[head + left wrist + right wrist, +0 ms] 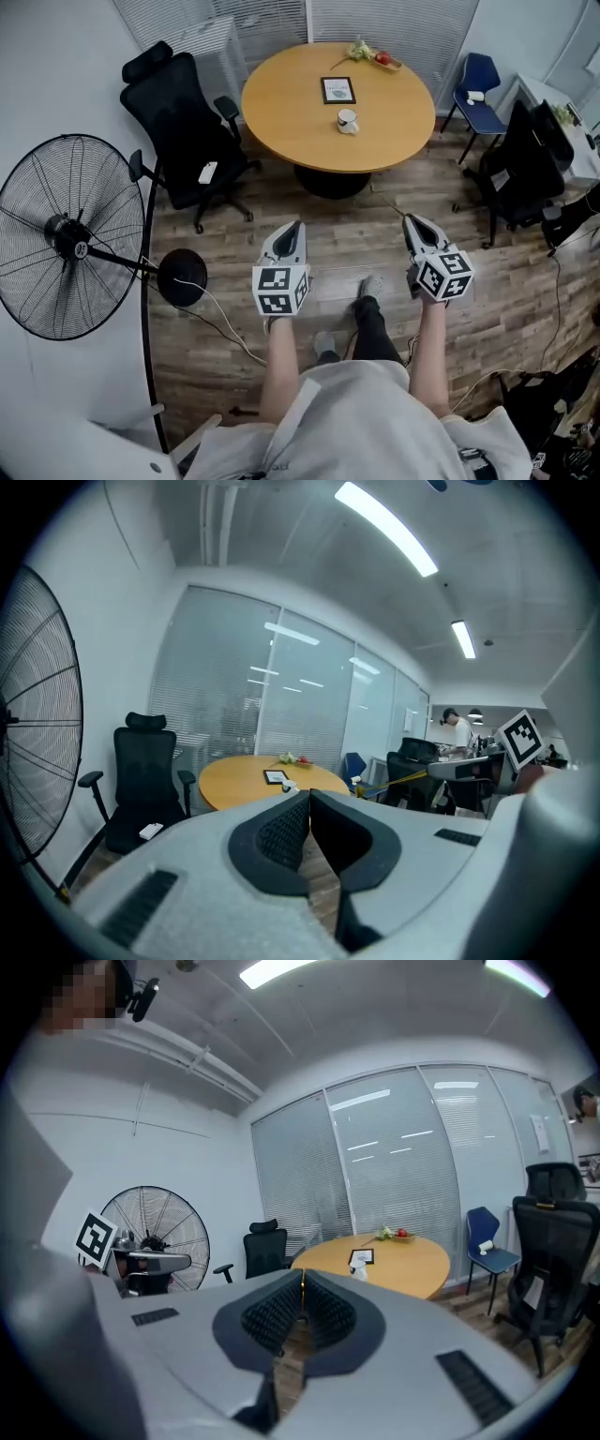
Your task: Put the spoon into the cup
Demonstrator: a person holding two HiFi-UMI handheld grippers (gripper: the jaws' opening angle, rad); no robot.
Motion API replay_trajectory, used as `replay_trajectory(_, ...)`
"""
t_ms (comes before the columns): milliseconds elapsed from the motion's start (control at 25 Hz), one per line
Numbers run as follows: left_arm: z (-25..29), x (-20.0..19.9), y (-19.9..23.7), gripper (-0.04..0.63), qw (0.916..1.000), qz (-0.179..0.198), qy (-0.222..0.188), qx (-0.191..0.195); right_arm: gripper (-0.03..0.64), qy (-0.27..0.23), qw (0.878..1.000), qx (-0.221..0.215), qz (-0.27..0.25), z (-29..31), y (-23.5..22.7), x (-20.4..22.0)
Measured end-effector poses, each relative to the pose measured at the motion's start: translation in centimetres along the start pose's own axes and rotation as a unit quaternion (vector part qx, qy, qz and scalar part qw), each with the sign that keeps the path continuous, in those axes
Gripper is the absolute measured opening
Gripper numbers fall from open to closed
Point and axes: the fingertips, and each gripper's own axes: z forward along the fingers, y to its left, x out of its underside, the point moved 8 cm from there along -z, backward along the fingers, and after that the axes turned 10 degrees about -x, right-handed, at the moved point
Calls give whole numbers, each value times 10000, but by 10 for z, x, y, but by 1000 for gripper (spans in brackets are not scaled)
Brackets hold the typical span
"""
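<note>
A white cup (pixel 348 120) stands on the round wooden table (pixel 291 112), near its front edge and just in front of a small framed picture (pixel 338 90). I cannot make out a spoon in any view. Both grippers hang over the wooden floor, well short of the table. My left gripper (pixel 292 228) and my right gripper (pixel 411 221) both point toward it with their jaws together and nothing between them. In the left gripper view the cup (pixel 289 787) shows just above the closed tips (pixel 309 794). In the right gripper view the cup (pixel 359 1272) sits right of the tips (pixel 302 1277).
A large standing fan (pixel 66 234) with a floor cable is on the left. A black office chair (pixel 187 141) stands left of the table, a blue chair (pixel 478 89) and black chairs (pixel 525 159) to the right. A fruit dish (pixel 380 58) sits at the table's far edge.
</note>
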Motion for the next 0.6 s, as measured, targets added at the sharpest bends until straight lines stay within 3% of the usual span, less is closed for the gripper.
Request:
replay_trajectory(320,72,-5,15,9,9987,72,250,-447,0,28,9992,-312,238,67,-73,-6)
replay_trajectory(600,171,-31,9,9,9963,-41,334,-793,0,114,9978,-575,323,124,-170,-32)
